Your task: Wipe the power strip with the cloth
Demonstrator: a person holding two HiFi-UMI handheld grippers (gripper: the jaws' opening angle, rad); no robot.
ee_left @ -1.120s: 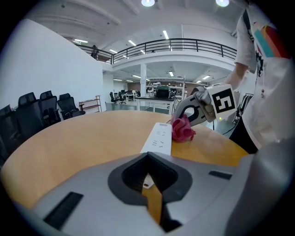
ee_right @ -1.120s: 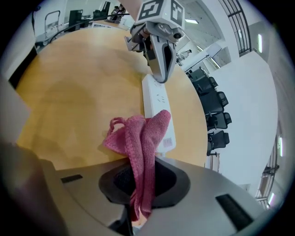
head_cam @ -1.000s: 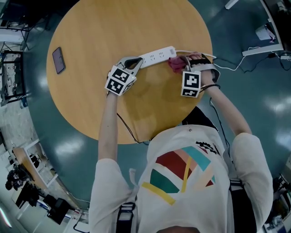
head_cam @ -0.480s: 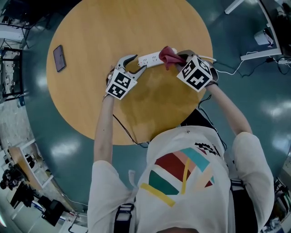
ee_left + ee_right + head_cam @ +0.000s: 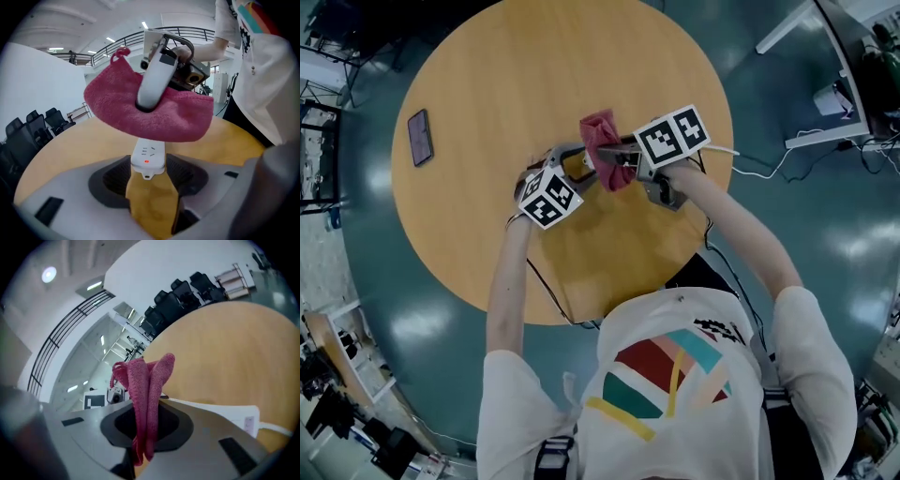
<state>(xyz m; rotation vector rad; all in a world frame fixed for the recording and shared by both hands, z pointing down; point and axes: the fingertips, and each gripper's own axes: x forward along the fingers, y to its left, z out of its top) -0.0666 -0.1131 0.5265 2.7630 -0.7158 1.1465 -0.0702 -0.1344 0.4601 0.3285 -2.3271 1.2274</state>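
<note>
Your left claw (image 5: 574, 161), jaws just opened wide, straddles the power strip (image 5: 148, 156) end without gripping it. Your right claw (image 5: 146, 420) pinches the cloth (image 5: 145, 380); steady the strip, then wipe lengthwise.

The far half of the round table (image 5: 562, 66) lies bare. So does its left side, save for a phone (image 5: 419, 137) near the rim. The crowding is at the middle. The left gripper (image 5: 583, 161), whose jaws have just been opening, straddles one end of the power strip (image 5: 148, 156) without pinching it. The right gripper (image 5: 623, 161) meets it head-on, and its clamped pink cloth (image 5: 602, 136) hangs between them. A white cable (image 5: 276, 428) trails off the table's right edge.
</note>
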